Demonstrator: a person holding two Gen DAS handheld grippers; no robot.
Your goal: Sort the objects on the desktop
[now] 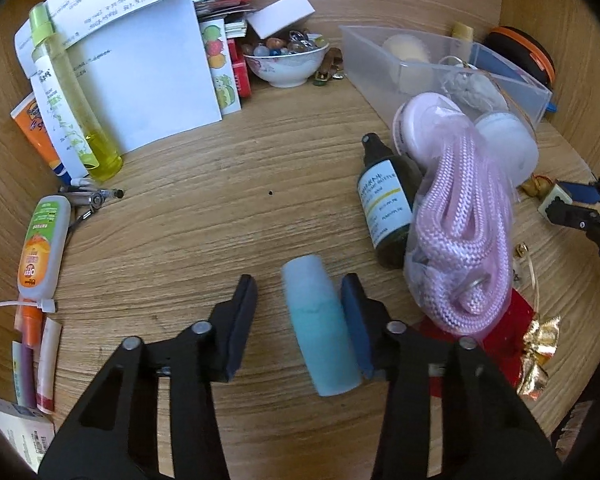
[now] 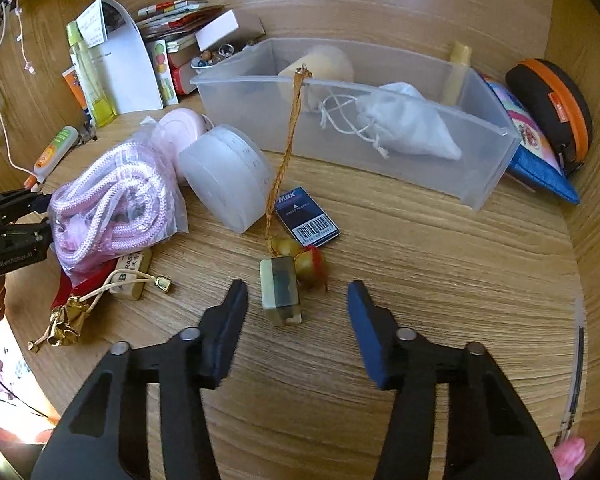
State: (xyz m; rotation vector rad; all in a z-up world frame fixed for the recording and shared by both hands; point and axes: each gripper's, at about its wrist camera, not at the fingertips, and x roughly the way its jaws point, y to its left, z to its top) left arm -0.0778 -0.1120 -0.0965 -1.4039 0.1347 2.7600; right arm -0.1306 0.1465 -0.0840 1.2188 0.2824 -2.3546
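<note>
Wood-grain table (image 1: 220, 240) under both my claws, clutter all round. My left claw (image 1: 298, 304) sits at a middling gap with the blue tube (image 1: 320, 332) between its fingers, lower centre of the left view. Right finger (image 1: 356, 320) lies against the tube's side; left finger (image 1: 242, 320) stands clear of it, so no squeeze. Tube lies flat on the table. Just right of it: dark bottle (image 1: 386, 204) and the bagged pink rope (image 1: 460, 232), touching each other. Bowl of beads (image 1: 286, 62) at upper centre, clear bin (image 1: 440, 64) upper right, yellow spray bottle (image 1: 76, 104) upper left.

My right claw (image 2: 298, 292) is at a similar middling gap, holding nothing. Stone stamp (image 2: 282, 296) lies between its fingers, nearer the left one, touched by neither as far as I can tell. A gold cord (image 2: 288, 136) runs from it up over the bin's rim (image 2: 340, 88). White pouch (image 2: 412, 128) inside the bin. Small blue box (image 2: 308, 216) just above the stamp; white round case (image 2: 228, 176) to its left.
</note>
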